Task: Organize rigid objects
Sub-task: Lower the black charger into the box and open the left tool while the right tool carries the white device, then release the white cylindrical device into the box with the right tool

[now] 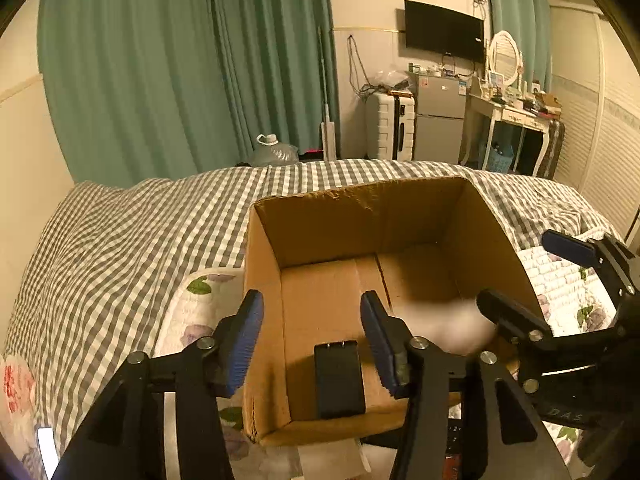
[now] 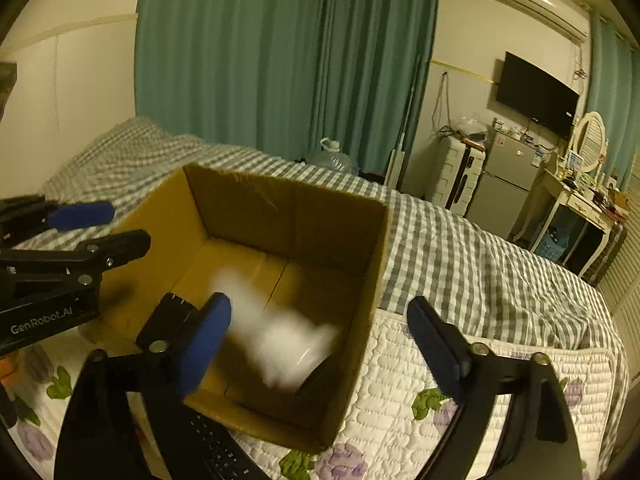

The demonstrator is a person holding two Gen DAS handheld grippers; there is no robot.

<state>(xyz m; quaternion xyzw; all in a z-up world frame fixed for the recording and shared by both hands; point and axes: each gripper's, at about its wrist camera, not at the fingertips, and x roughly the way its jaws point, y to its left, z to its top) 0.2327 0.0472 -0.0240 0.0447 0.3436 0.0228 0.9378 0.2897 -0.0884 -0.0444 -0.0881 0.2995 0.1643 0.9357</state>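
**White object falling into the box, both claws empty**

The bed (image 2: 480,248), under a grey checked cover with a quilted floral pad on top, carries everything. On the pad stands an open cardboard box (image 1: 264,280), its flaps out of the way and its stiff walls upright. The box looks light and easily shoved, so anything set in it should go in from above without pushing on a wall.

Inside the box, near the right-hand wall, a white object (image 2: 280,344) appears as a motion-blurred smear; its shape cannot be made out. It seems to be in free fall or tumbling, touching neither claw. From the task it is presumably rigid; the blur tells nothing about weight or surface, so a hold across its narrowest firm part would be a safe guess.

A flat black block (image 1: 339,378) lies on the box floor close to the near wall. It looks hard, smooth and thin, best gripped across its short sides.

A black keyboard-like item (image 2: 216,448) lies outside the box at its near edge.

The left claw (image 1: 312,340) is spread wide over the box and holds nothing. The right claw (image 2: 320,344) is likewise wide apart and empty.
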